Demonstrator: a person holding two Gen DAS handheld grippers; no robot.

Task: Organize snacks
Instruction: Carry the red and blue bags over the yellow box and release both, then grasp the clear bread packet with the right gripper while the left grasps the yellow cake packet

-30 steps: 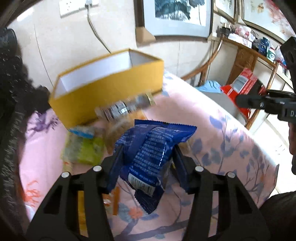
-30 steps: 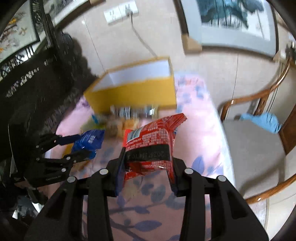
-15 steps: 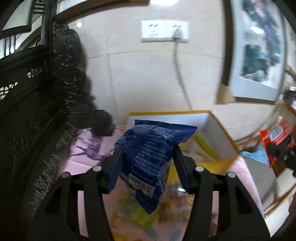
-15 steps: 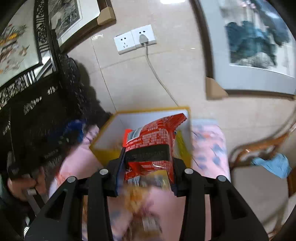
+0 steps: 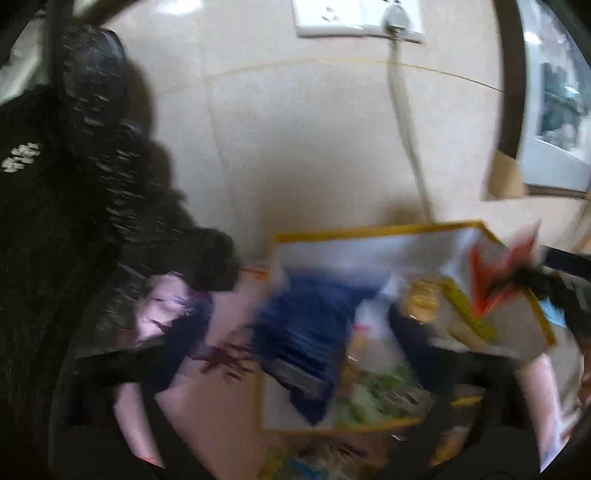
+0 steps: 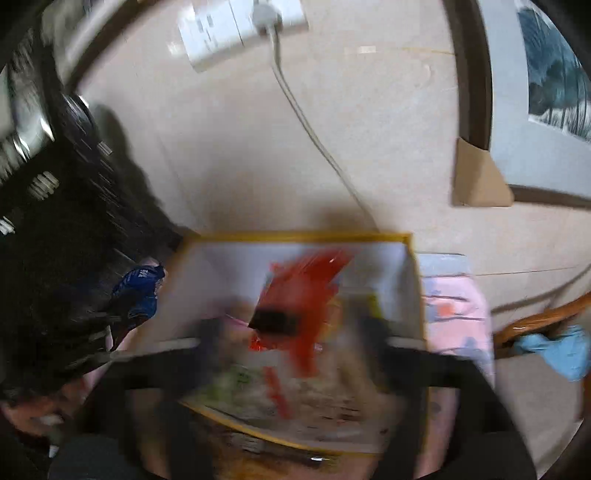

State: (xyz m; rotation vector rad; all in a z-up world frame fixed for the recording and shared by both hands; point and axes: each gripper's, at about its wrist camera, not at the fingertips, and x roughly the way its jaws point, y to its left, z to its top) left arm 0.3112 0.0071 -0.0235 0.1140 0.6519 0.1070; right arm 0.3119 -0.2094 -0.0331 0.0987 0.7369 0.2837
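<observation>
The yellow box (image 5: 369, 232) with white inner walls stands open below both grippers. My left gripper (image 5: 303, 328) hangs over its left half, jaws opening, fingers spread wide of the blurred blue snack packet (image 5: 306, 332), which is loose between them over the box. In the right wrist view my right gripper (image 6: 291, 325) is above the box (image 6: 295, 235), jaws opening too. The red snack packet (image 6: 303, 291) sits free between its fingers, tilted and blurred. Yellow and green packets (image 5: 424, 299) lie inside the box. All of it is motion-blurred.
A beige wall with a socket (image 6: 240, 29) and hanging cable rises right behind the box. Dark carved furniture (image 5: 74, 184) fills the left. A framed picture (image 6: 535, 110) leans at the right. Pink floral cloth (image 6: 454, 295) covers the table; a wooden chair with blue cloth (image 6: 554, 350) stands right.
Both grippers moved forward over the yellow box and opened. The blue and red packets, gripped before, now sit loose between the spread fingers.
</observation>
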